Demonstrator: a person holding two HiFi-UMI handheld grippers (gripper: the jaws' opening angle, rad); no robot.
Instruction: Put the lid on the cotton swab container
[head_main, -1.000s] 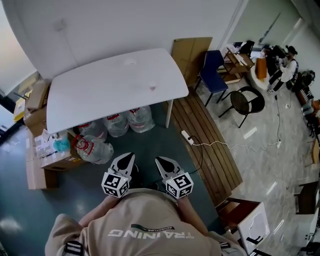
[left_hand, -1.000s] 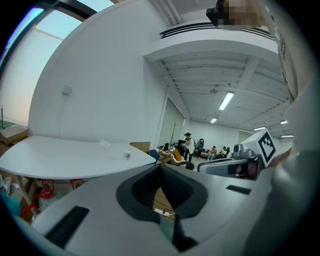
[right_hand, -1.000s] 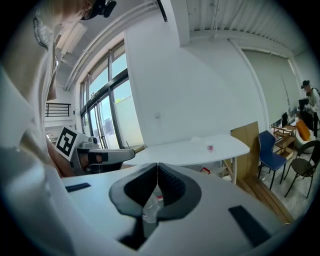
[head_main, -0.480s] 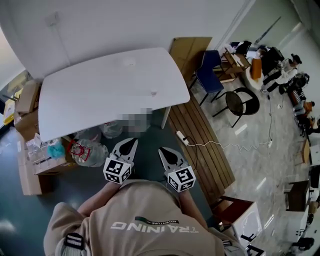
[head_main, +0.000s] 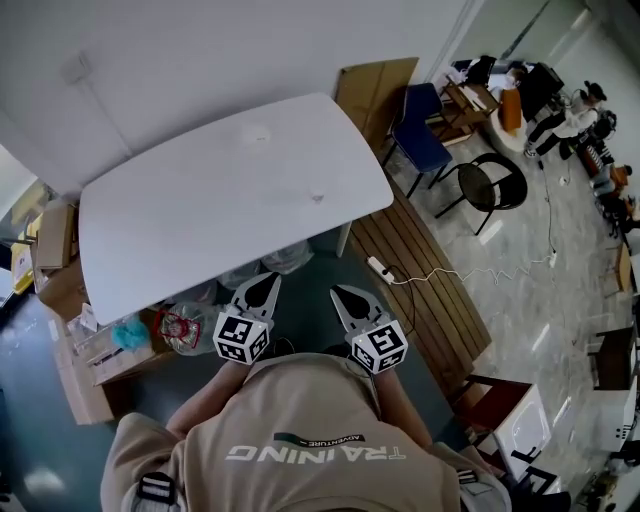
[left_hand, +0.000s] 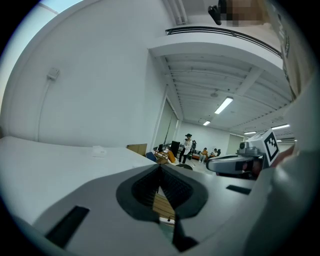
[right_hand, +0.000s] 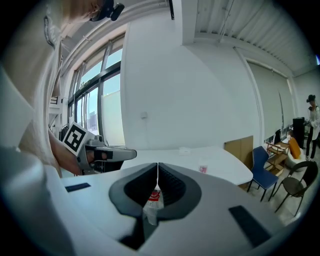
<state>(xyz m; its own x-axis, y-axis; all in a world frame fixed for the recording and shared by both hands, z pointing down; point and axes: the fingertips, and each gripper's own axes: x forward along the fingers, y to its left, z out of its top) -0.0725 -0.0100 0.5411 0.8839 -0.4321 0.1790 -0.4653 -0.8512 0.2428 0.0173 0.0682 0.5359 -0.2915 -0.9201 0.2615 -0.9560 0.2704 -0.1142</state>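
A small clear cotton swab container (head_main: 317, 197) with a pink label stands on the white table (head_main: 180, 230), toward its right side. Farther back lies a small white lid (head_main: 259, 134). Both grippers are held low in front of the person's chest, short of the table's near edge. My left gripper (head_main: 265, 283) is shut with nothing in it, and so is my right gripper (head_main: 341, 293). The right gripper view shows the container (right_hand: 203, 169) and the lid (right_hand: 184, 150) beyond its closed jaws (right_hand: 158, 167). In the left gripper view the lid (left_hand: 98, 151) is a faint patch on the table past the left gripper (left_hand: 160, 167).
Large water bottles (head_main: 186, 326) and cardboard boxes (head_main: 57, 245) sit under and left of the table. A power strip (head_main: 380, 270) lies on wooden flooring to the right. A blue chair (head_main: 422, 140), a black chair (head_main: 490, 197) and distant people stand at the right.
The table's near edge has come closer to the grippers as the person moved forward. Both grippers stay shut and side by side, with nothing in them.
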